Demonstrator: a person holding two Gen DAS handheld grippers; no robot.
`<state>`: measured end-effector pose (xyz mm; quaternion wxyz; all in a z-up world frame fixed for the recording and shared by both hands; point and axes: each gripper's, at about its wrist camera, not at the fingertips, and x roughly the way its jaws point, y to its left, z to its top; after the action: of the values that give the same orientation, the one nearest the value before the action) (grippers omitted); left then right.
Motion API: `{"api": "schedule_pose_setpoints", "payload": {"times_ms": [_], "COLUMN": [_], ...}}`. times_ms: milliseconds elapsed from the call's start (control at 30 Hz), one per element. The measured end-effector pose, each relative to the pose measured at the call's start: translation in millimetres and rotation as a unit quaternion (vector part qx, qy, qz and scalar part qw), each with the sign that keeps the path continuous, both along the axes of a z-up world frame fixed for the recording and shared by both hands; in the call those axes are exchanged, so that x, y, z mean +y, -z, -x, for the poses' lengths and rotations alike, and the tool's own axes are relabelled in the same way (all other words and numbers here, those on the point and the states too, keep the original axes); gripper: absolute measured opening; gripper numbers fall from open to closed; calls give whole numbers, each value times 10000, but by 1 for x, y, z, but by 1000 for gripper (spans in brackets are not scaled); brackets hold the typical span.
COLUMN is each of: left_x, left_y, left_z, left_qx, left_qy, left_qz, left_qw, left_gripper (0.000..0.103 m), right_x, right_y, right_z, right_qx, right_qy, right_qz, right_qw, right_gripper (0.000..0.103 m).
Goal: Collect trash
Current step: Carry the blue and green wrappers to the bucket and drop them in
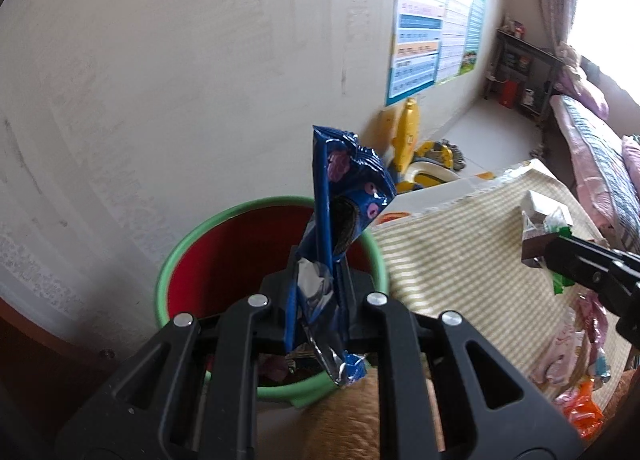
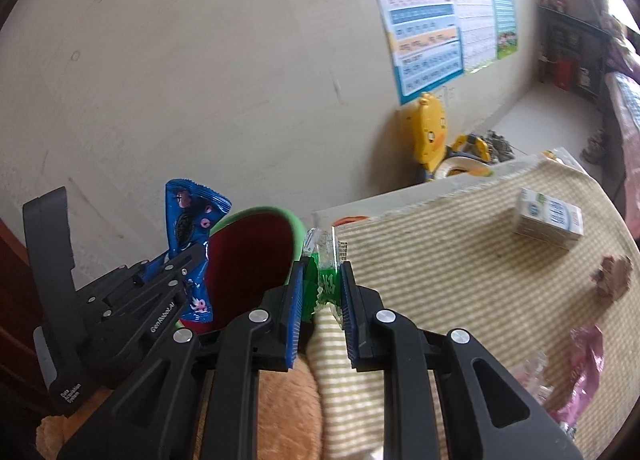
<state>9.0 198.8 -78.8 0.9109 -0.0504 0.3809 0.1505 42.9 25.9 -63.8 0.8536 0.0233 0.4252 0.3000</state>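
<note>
My left gripper (image 1: 316, 292) is shut on a blue cookie wrapper (image 1: 340, 200) and holds it upright over a bin (image 1: 176, 260) with a green rim and red inside. The same wrapper (image 2: 188, 216) and left gripper (image 2: 160, 272) show at the left of the right wrist view, beside the bin (image 2: 296, 228). My right gripper (image 2: 322, 280) is shut on a green and clear wrapper (image 2: 326, 264), just right of the bin's rim. It also shows in the left wrist view (image 1: 560, 260), holding the green wrapper (image 1: 554, 224).
A striped mat (image 2: 460, 252) covers the table. On it lie a small white carton (image 2: 548, 216), a brown scrap (image 2: 612, 276), pink wrappers (image 2: 580, 372) and an orange wrapper (image 1: 584, 412). A yellow toy (image 2: 432, 132) stands by the wall. A bed (image 1: 592, 148) is at the right.
</note>
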Motion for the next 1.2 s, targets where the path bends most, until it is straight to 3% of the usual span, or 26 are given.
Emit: {"api": "schedule_pose_setpoints", "payload": {"times_ms": [533,933,967,1033,1067,1200], "left_x": [66,87,87,88,88,89], "left_y": [46,63,63,64,64,65], "left_z": [-5,-8,-8,-9,-9,-8], "left_qx": [518,708,707,700,697,722], "left_qy": [-668,-898,-907,-919,-925,-954], "left_qz": [243,348,334,336,339,300], "left_qw": [9961,9928,9928,9927,9927,9924], "left_gripper": [15,19,25,38,45,55], "right_x": [86,111,112,112,112,111], "right_y": [21,39,39,40,39,39], "right_z": [-30,-41,-42,-43,-42,-43], "right_qx": [287,481,493,541,533,516], "right_qy": [-698,-865,-876,-887,-873,-876], "right_qz": [33,5,-7,-66,-90,-107], "right_qw": [9971,9951,9949,9946,9947,9948], "right_gripper": [18,21,22,41,43,46]}}
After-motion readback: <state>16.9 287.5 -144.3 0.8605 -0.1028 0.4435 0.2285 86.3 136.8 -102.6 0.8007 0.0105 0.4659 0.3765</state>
